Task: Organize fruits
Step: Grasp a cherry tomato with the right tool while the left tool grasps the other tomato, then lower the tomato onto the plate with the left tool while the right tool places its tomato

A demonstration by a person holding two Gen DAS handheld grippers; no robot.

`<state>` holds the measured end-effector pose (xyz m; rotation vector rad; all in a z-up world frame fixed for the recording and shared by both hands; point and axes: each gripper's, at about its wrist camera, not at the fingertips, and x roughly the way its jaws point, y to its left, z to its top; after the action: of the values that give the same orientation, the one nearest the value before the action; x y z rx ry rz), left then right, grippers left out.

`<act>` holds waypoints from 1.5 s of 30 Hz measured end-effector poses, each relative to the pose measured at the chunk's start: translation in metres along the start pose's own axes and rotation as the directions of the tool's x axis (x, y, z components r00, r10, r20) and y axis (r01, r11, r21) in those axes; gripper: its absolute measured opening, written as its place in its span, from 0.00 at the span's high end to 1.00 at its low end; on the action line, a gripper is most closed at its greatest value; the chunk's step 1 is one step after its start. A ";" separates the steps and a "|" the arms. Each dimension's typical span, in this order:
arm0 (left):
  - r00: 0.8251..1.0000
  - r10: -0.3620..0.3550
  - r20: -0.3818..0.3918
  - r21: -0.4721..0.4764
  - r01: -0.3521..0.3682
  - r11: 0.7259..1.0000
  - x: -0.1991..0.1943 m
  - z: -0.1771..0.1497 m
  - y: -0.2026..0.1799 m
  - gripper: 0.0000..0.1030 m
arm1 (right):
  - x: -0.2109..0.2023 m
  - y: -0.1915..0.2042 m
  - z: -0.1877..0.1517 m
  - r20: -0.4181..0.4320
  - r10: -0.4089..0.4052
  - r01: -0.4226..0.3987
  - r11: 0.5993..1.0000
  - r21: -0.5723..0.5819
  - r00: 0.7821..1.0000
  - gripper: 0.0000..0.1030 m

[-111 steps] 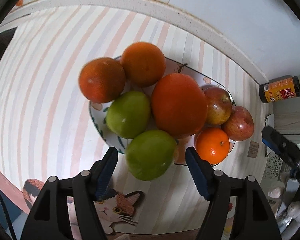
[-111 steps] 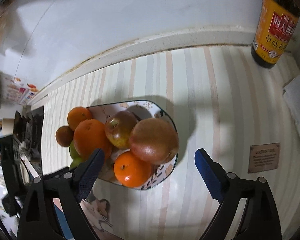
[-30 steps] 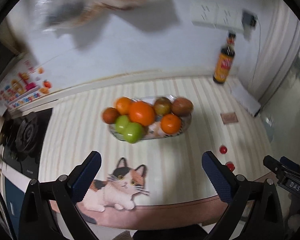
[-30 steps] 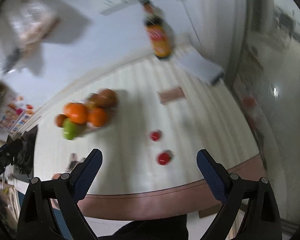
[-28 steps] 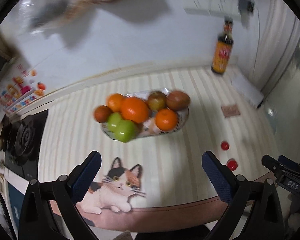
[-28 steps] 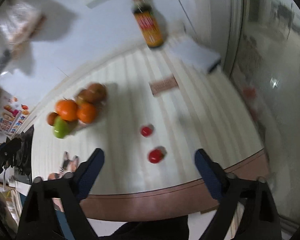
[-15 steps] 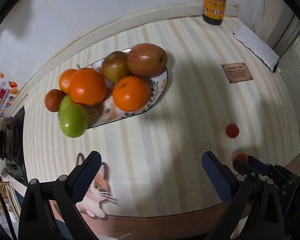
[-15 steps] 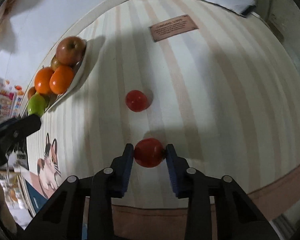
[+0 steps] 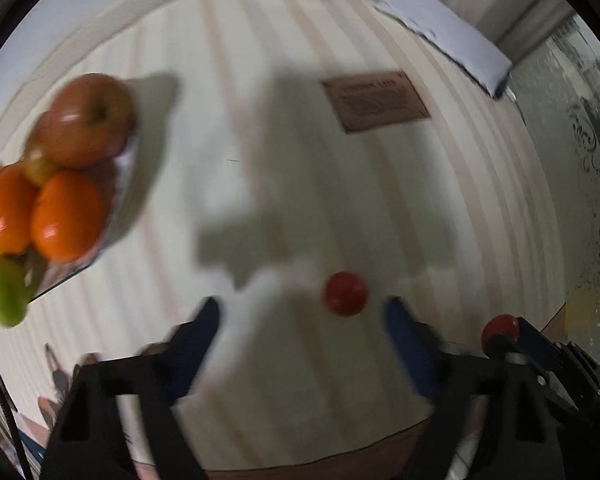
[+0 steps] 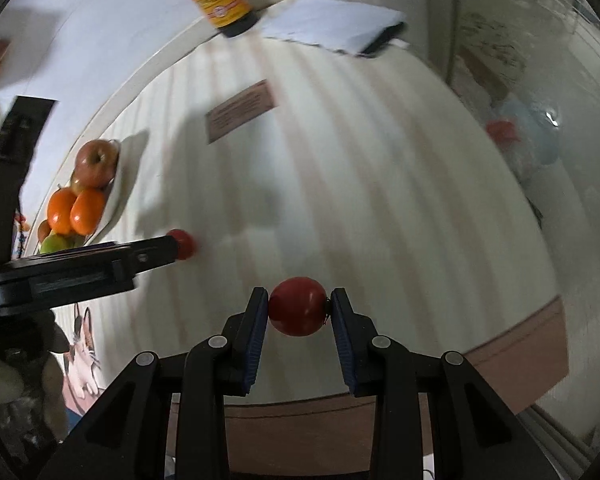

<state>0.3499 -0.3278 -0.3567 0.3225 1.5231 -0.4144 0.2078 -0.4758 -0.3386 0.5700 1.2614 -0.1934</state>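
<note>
Tomatoes (image 10: 297, 306) (two): one clamped in right claw (image 10: 298, 312), other (image 9: 346, 293) seemingly loose.

— Where are the loose fruits?

— Two small red tomatoes. One tomato (image 10: 297, 306) is round and glossy, pinched between the blue pads of the right gripper (image 10: 298, 312), near the table's front edge. The second tomato (image 9: 345, 293) lies on the striped cloth, ahead of the left gripper (image 9: 304, 320) and nearer its right finger, whose fingers stand wide apart.

— And the rest?

— Piled on the patterned plate (image 9: 118, 196) at far left: a red-green apple (image 9: 85, 125) at the back, two oranges (image 9: 66, 216) in front of it, a green fruit (image 9: 6, 291) hanging over the near rim — too blurred to name
</note>
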 end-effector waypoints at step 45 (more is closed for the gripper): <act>0.993 -0.083 0.079 -0.448 0.110 0.887 -0.059 0.006 0.227 0.76 | 0.090 0.191 0.099 -0.108 0.423 -0.417 0.906 0.070 0.900 0.64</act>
<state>0.4581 -0.1245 -0.3095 -0.1326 1.5324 -0.1334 0.4032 -0.3485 -0.3475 0.8902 1.2214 0.1789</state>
